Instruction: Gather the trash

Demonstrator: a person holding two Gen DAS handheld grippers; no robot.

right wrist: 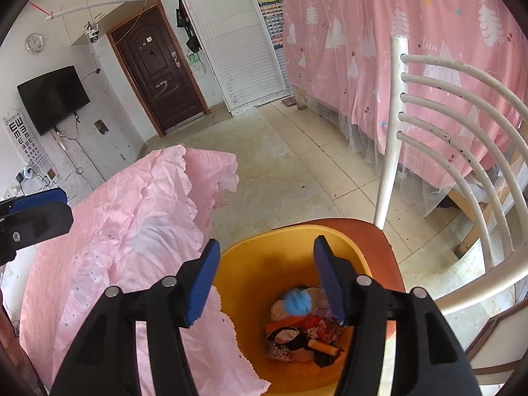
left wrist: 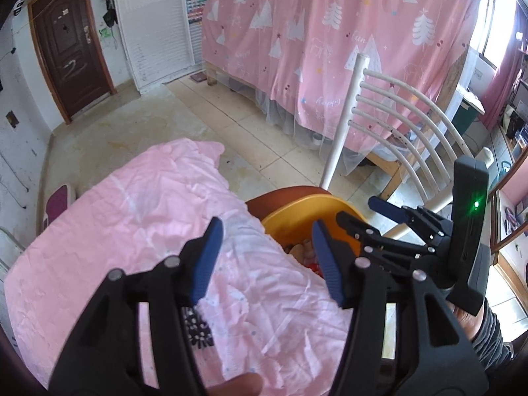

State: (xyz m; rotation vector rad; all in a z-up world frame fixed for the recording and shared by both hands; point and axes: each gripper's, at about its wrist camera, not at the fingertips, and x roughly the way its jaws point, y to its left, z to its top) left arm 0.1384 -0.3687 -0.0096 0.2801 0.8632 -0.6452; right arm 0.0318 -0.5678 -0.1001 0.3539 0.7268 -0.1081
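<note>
A round yellow plastic bin sits on the orange seat of a white slatted-back metal chair, filling the lower centre of the right wrist view. At the bin's bottom lies a heap of trash: crumpled printed wrappers, a small orange tube-like item, pale scraps, and a blurred crumpled blue ball of paper at the heap's 12 o'clock edge. The blur hints it may be falling, though that cannot be confirmed.

The right gripper hangs directly over the bin's mouth, its blue-padded fingers spread wide apart and released, gripping nothing. The left gripper is likewise released and empty, hovering above a wrinkled pink cloth that drapes over the desk at the bin's 9 o'clock. In the left wrist view the bin peeks out at 1 o'clock from the cloth's edge, with the right gripper beyond it at 3 o'clock.

No further litter is visible on the cloth or the tiled floor, so the collecting looks close to finished.

The risks appear modest. The bin rests near the seat's front edge, so a nudge from a descending gripper could tip it and spill the heap. The cloth's scalloped hem overhangs the bin's rim at 8 o'clock; catching it with a finger could drag fabric in.
</note>
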